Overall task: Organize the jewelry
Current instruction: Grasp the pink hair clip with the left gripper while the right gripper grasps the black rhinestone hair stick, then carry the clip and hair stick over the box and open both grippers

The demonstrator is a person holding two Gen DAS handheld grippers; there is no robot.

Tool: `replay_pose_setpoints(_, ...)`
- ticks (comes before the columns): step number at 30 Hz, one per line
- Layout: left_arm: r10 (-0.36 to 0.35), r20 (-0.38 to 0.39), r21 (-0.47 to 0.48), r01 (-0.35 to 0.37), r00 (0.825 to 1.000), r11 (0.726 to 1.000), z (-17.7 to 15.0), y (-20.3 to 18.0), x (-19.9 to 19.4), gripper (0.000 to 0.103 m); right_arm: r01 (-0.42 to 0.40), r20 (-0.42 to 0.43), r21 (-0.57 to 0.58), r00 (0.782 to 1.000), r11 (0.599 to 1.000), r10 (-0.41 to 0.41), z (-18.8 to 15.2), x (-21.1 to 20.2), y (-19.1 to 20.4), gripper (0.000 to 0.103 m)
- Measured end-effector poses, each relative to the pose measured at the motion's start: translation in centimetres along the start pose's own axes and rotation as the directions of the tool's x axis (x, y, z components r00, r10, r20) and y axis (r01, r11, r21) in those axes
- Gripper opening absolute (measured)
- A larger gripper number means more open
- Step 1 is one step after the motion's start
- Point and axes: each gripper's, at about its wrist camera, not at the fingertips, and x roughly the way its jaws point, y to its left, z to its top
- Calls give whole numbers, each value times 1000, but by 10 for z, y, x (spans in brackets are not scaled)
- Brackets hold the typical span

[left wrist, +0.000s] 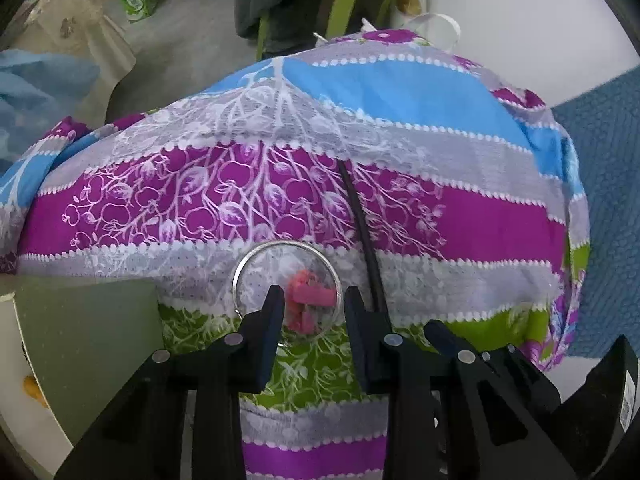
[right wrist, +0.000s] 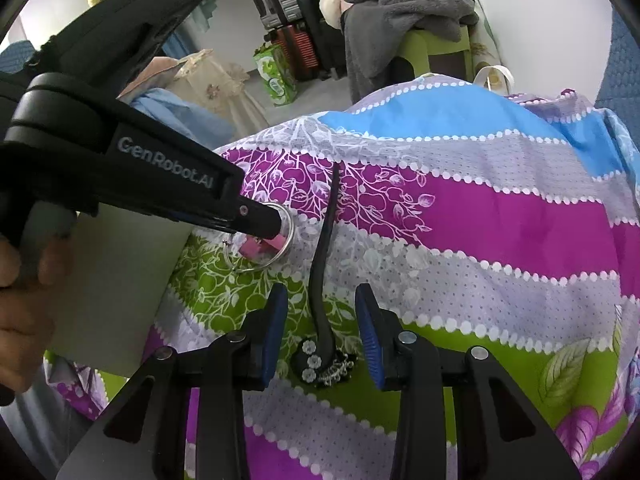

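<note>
Our left gripper (left wrist: 313, 300) stands open astride the silver hoop earring (left wrist: 286, 288) with its pink ornament, on the striped cloth (left wrist: 480, 224) beside a pale box (right wrist: 120, 280). Our right gripper (right wrist: 321, 320), also open, straddles the black choker (right wrist: 322, 280), whose band runs straight ahead, its flowered end (right wrist: 310, 360) nearest the fingers.

Right hand-held gripper (right wrist: 321, 334) open, astride black choker (right wrist: 325, 276) with flower charms on striped bedsheet (right wrist: 500, 220); left hand-held gripper (right wrist: 276, 222) at silver hoop (right wrist: 262, 246), pink piece inside.
</note>
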Motion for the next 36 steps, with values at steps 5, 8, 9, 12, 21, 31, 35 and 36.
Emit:
replay_pose_setpoints(5, 8, -9, -11, -8, 1000, 1000, 2, 10, 9, 30, -7, -9, -10, 1000, 1000, 7, 3, 10, 1, 28)
replay_pose_setpoints(8, -34, -12, -27, 34, 999, 999, 1, 15, 15, 22, -18, -4, -22, 1000, 1000, 18, 5, 15, 4, 22)
replay_pose_setpoints(9, -62, -15, -33, 62, 998, 998, 0, 16, 17, 20, -21, 1, -25, 1000, 999, 22, 6, 16, 5, 21)
replay_pose_setpoints(12, -86, -2, -43, 86, 996, 995, -1, 18, 17, 20, -13, 9, -33, 1000, 999, 13, 7, 20, 7, 21)
replay_pose_setpoints(21, -98, 24, -26, 98, 995, 995, -5, 16, 15, 16, 45, -7, -53, 999, 998, -45, 9, 30, 7, 8)
replay_pose_setpoints(31, -86, 31, 10, 86, 996, 996, -16, 9, 8, 14, 81, -7, -48, 997, 996, -81, 6, 15, 12, 6)
replay_pose_setpoints(35, -96, 44, 18, 96, 994, 995, -22, 10, 1, 14, 91, -2, -14, 996, 996, -91, 2, 6, 10, 6)
replay_pose_setpoints(36, -105, 48, 20, 104, 993, 994, -24, 11, -1, 14, 93, 2, -2, 996, 996, -93, 2, 3, 9, 6)
